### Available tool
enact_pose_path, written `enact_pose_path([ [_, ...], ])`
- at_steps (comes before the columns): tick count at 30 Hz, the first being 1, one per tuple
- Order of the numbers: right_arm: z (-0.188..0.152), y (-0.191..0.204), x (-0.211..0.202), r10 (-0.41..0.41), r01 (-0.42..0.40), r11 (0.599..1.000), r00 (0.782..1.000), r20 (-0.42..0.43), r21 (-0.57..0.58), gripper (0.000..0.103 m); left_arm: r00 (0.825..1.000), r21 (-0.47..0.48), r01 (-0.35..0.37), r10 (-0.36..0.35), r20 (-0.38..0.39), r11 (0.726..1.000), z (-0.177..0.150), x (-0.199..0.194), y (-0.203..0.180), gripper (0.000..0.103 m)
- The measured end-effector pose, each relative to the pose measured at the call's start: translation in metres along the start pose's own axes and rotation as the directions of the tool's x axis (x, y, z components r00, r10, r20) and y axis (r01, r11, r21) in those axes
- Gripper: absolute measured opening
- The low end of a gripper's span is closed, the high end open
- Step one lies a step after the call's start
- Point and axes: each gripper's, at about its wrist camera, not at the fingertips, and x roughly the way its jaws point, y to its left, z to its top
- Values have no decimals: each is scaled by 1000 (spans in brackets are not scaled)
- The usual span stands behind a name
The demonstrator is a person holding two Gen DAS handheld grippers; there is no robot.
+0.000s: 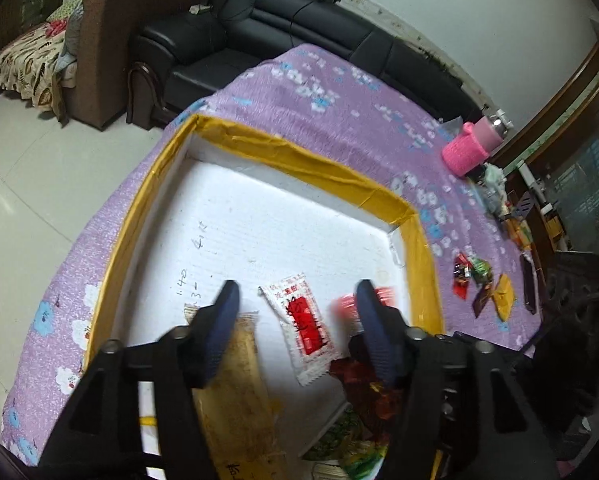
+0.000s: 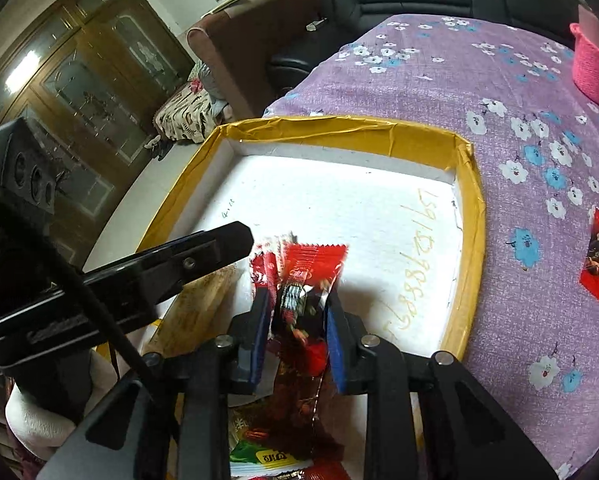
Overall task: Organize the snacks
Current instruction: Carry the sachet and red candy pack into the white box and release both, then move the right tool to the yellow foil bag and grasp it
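You are holding a red snack packet (image 2: 299,280) pinched in the right gripper (image 2: 297,308) above the white tray (image 2: 465,184); be lowering it beside the white-and-red sachet (image 1: 301,320) before releasing, while your left gripper (image 1: 295,300) is hanging wide and empty

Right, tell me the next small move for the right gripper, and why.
Probably lower a little and open. The right gripper is shut on a red snack packet, held over the white floor of the yellow-rimmed box, where other snacks already lie. The left gripper is open and holds nothing.
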Motion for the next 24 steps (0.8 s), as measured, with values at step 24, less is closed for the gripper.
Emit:
enact_pose_path([
  [24, -64, -61, -110, -19, 3, 995, 987, 159, 102, 36, 987, 67, 158, -159, 11, 985, -73, -54, -96, 82],
])
